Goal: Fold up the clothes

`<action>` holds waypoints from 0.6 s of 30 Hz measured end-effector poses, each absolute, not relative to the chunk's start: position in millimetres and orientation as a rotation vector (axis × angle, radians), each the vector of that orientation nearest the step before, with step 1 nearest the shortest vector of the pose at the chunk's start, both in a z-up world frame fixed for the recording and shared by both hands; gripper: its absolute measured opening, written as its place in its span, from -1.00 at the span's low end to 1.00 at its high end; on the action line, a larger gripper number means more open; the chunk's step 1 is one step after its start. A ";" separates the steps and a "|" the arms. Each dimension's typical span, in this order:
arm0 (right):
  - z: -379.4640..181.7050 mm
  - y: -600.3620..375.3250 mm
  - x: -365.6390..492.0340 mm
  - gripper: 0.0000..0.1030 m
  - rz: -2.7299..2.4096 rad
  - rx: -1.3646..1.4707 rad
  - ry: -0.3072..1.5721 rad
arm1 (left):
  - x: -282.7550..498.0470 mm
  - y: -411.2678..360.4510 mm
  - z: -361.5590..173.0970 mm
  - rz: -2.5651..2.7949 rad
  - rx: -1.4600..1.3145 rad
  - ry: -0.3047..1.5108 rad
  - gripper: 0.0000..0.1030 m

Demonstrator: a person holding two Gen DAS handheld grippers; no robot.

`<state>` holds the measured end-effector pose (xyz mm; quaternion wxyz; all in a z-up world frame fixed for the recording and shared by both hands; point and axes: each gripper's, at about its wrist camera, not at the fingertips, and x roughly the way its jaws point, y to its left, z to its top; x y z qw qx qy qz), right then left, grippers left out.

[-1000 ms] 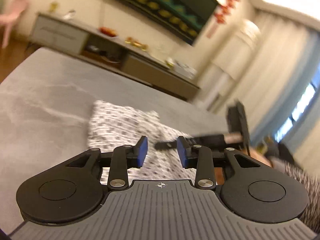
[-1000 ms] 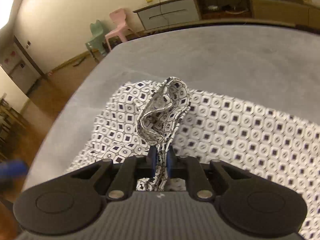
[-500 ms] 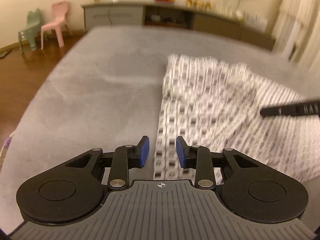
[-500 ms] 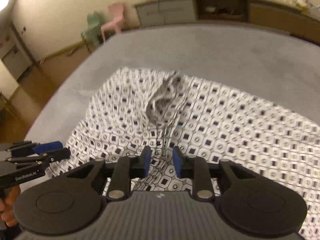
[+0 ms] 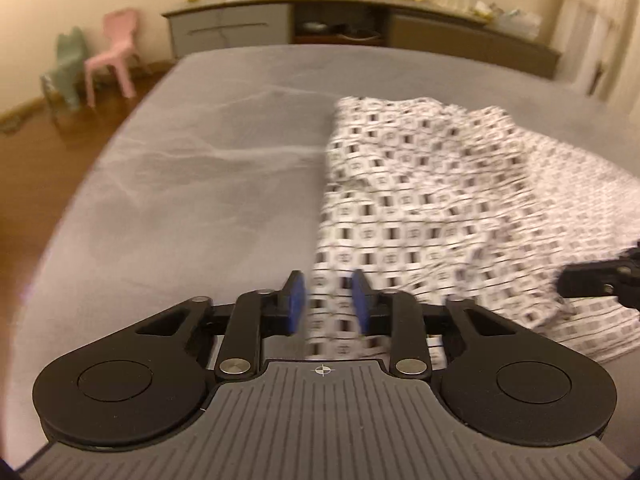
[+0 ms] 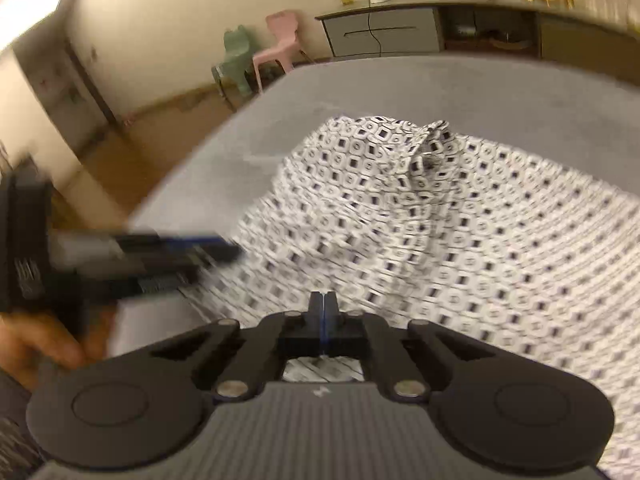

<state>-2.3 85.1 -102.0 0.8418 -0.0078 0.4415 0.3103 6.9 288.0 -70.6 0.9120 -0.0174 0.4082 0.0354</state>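
Looking down both wrist views, I see the patterned garment (image 5: 440, 208) spread over the right half of the grey bed (image 5: 192, 184); my left gripper (image 5: 326, 306) has just been opening, jaws apart astride the cloth's near edge, pads not pressing; my right gripper (image 6: 324, 312) has just closed, jaws together, holding nothing.

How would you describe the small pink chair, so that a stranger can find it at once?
Start at the long grey sideboard against the far wall. On the wooden floor to its left stand two small plastic chairs side by side. The pink chair is the one nearer the sideboard; its neighbour is pale green.
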 end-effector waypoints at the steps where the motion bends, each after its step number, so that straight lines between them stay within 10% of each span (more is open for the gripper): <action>1: -106.6 84.3 0.0 -0.95 0.650 -0.048 0.963 | 7.1 286.9 -70.4 0.090 -0.017 0.840 -0.42; 8: -54.6 95.8 33.2 -0.59 0.668 -0.088 0.690 | -6.8 277.7 -43.9 -0.103 -0.125 0.625 -0.49; 18: -115.7 96.7 117.8 -0.38 0.548 -0.252 0.878 | 12.5 284.9 -75.4 -0.057 -0.121 0.848 -0.63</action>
